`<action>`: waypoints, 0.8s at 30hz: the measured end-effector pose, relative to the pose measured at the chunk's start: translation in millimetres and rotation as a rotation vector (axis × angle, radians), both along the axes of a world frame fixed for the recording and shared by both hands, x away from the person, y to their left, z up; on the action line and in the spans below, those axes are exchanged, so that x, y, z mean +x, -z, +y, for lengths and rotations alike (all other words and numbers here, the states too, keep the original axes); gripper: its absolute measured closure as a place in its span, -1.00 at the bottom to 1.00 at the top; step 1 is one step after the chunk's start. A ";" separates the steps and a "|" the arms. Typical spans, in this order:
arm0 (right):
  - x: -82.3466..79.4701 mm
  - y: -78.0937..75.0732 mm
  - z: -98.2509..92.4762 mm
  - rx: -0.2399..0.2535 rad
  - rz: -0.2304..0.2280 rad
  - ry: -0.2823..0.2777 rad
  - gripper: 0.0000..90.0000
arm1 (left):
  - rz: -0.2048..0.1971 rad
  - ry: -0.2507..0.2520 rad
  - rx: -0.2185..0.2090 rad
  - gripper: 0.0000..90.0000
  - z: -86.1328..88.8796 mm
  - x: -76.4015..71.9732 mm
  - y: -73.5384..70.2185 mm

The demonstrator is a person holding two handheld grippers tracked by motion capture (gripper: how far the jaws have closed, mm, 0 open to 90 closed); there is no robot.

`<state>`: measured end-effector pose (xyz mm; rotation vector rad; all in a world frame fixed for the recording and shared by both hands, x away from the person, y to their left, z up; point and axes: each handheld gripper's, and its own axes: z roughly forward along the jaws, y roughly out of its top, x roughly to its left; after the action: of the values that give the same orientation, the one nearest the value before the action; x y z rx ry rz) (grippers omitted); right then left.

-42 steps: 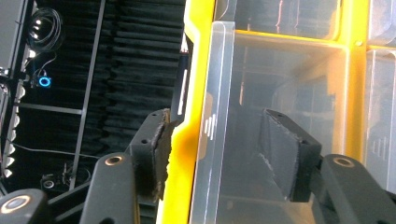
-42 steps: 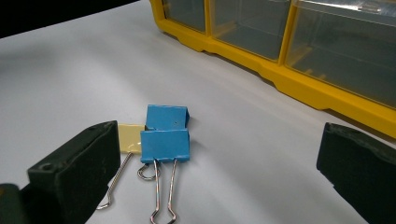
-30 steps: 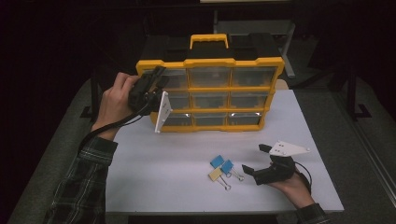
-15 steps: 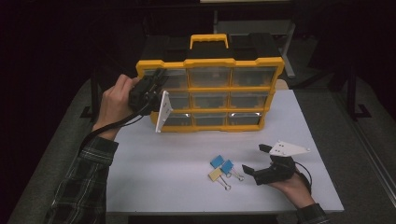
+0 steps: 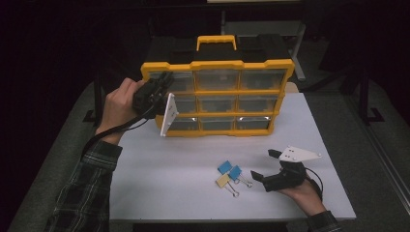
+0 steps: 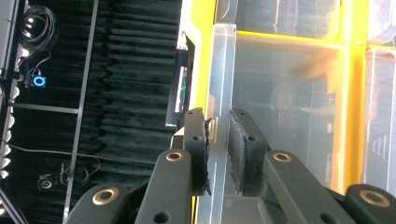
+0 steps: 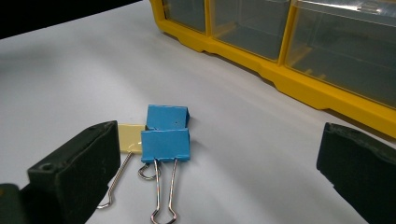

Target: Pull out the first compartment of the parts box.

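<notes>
A yellow organiser [image 5: 217, 64] with several clear drawers stands upright at the back of the white table. At its left column, my left gripper [image 5: 163, 88] is turned on its side. Its jaws have just been closing, and the pads [image 6: 198, 140] now press on a clear drawer's front edge [image 6: 223, 70]. At the front right my right gripper [image 5: 263, 164] rests open on the table. Two blue binder clips [image 7: 166, 144] and a yellow binder clip [image 7: 130, 138] lie just beyond its wide-apart jaws, untouched.
The white table [image 5: 169, 164] has bare surface at the front left and between the clips and the organiser. The organiser's yellow carry handle [image 5: 216, 41] sticks up at the back. Darkness surrounds the table's edges.
</notes>
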<state>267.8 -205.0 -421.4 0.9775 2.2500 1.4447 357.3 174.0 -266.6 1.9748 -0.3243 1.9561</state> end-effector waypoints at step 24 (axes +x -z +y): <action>-0.4 0.1 -0.7 0.001 -0.003 0.003 -1.00 | -0.019 0.000 0.033 0.78 0.7 -11.5 0.9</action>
<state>267.4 -205.7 -421.5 0.9781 2.2440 1.4457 345.8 174.7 -267.4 1.9771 -0.3639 1.9829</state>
